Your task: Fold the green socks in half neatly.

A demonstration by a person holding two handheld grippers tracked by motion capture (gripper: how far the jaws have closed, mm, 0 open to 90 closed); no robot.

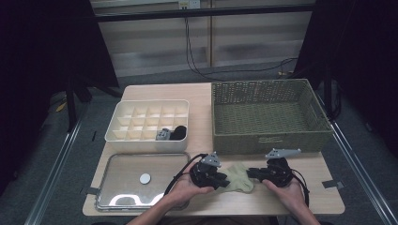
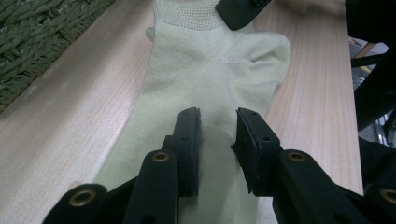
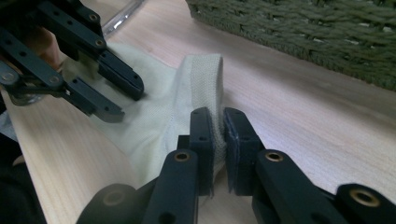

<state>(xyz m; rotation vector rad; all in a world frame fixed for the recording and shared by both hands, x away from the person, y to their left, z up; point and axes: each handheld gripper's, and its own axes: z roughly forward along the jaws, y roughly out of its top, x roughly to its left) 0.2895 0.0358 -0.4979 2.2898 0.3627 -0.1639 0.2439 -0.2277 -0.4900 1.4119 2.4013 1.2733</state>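
Pale sock (image 1: 238,177) flat on worktop (image 1: 197,93) before wicker basket (image 1: 267,117), toe end hidden under left tongs (image 2: 217,135). Left tongs narrow, astride the fabric, grip not discernible. Right tongs (image 3: 219,140) clamped on ribbed cuff (image 3: 205,79). Dark items in divider box (image 1: 148,126) unidentifiable.

We see a pale cream sock (image 1: 238,176) lying flat on the wooden table near its front edge, just before the woven basket, its ribbed cuff lifted upright in a fold

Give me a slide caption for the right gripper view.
Right tool pinching the cuff of a pale sock on the table.
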